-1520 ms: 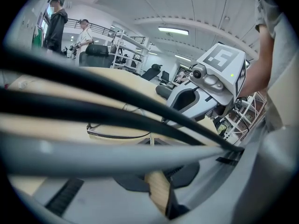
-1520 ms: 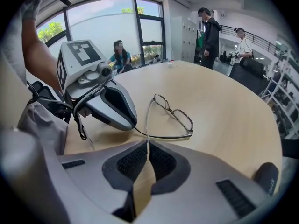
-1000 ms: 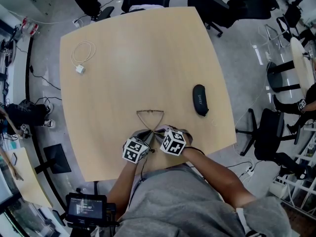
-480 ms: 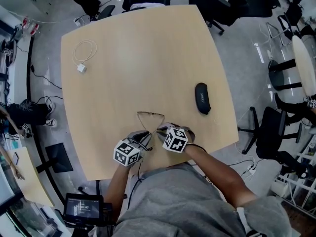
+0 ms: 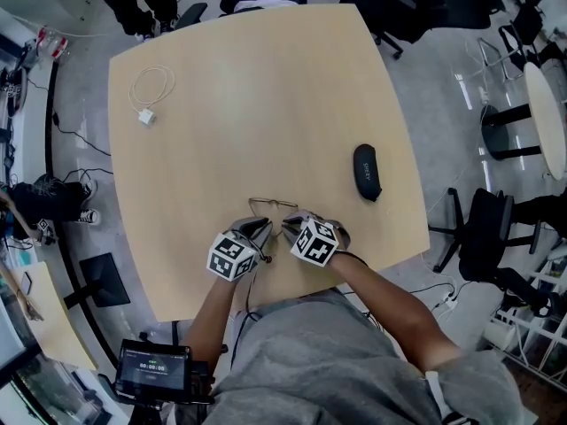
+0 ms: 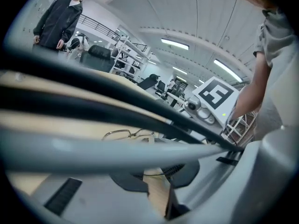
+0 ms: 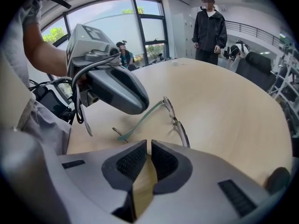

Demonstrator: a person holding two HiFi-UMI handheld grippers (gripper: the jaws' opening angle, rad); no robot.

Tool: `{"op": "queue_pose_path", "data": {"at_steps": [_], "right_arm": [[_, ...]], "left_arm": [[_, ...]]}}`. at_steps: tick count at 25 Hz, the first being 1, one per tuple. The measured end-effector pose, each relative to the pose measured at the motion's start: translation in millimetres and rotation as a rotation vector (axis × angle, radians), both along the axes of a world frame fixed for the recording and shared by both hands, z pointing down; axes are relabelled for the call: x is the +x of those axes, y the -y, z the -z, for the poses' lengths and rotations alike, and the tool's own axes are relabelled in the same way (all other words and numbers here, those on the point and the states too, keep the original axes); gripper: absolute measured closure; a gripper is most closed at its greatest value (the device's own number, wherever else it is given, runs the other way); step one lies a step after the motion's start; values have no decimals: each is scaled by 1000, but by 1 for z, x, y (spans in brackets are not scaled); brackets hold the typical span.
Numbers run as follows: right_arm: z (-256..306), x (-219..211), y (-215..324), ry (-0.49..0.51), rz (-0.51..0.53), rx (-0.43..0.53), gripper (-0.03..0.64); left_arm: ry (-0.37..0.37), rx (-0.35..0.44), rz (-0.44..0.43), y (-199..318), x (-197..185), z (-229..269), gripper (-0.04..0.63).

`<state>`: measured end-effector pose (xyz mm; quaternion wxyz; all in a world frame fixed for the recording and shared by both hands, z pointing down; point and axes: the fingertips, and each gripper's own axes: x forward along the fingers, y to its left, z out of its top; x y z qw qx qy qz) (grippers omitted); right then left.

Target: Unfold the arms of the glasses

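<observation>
The thin wire-framed glasses (image 5: 270, 204) lie on the wooden table (image 5: 266, 104) just ahead of both grippers. My left gripper (image 5: 258, 230) sits at their left arm (image 7: 140, 118). Its jaws are nearly together, and the thin arm (image 6: 158, 174) crosses the slit between them. In the right gripper view this greenish arm runs from the hinge, under the left gripper's tip (image 7: 138, 107), to its free end. My right gripper (image 5: 291, 226) is at the frame's right end. Its jaws stand close together with nothing seen between them. The lenses (image 7: 174, 116) run down behind its right jaw.
A black glasses case (image 5: 366, 173) lies to the right, near the table's edge. A white coiled cable with a plug (image 5: 149, 94) lies at the far left. Office chairs (image 5: 403, 7) and a standing person (image 7: 210, 24) are beyond the far edge.
The left gripper swung out to the left and down, then came back up beside the right one. The left arm now stands out from the frame. The right gripper hardly moved.
</observation>
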<state>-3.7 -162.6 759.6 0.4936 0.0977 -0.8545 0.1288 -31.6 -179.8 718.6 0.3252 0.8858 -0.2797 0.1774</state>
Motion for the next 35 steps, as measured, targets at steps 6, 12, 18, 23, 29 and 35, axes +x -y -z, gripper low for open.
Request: {"op": "queue_pose_path", "data": {"at_steps": [6,12,18,23,29,35], "right_arm": [[-9,-15,-16,-51,1,-2,594],[-11,-9,-17,-101,42,12,594],[-13,7,-16,-155,78,6,594],[-13,20,-10,-177,69,9,594],[-12,38,-6,-194,54,19,594],[-13,51,1,-205,52,26,594]], "left_arm": [[276,-33,-294,-14,9,-44,566],[296,-53,-301,-19,11,-55,568],[285,-66,-295,-18,9,-55,569],[285,-60,-291,-18,8,-53,569],[285,-62,-273,-23,7,-53,568],[285,-72,-270,-26,1,-54,568]]}}
